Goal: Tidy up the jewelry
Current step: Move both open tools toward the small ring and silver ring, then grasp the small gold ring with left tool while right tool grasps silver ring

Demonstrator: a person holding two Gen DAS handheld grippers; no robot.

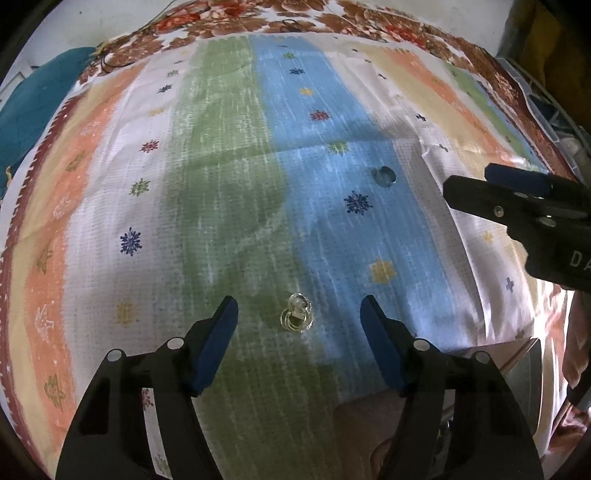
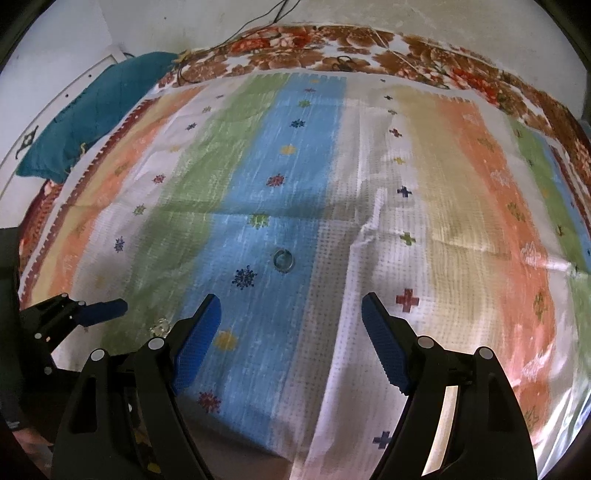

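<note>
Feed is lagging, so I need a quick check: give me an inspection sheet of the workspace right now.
Surface: striped cloth over a floral sheet.
Job's things: clear earring on the green stripe; ring on the blue stripe.
Clutter: teal cushion at far left.
Grippers: left gripper open, earring between its fingers, untouched; right gripper open, empty.
Cables: thin wire at the far edge.
Surroundings: pale wall behind.

Woven matt striped cloth [image 1: 229, 155], shiny metal rings [image 1: 295, 317], blue rubbery fingers [image 1: 218, 343]
</note>
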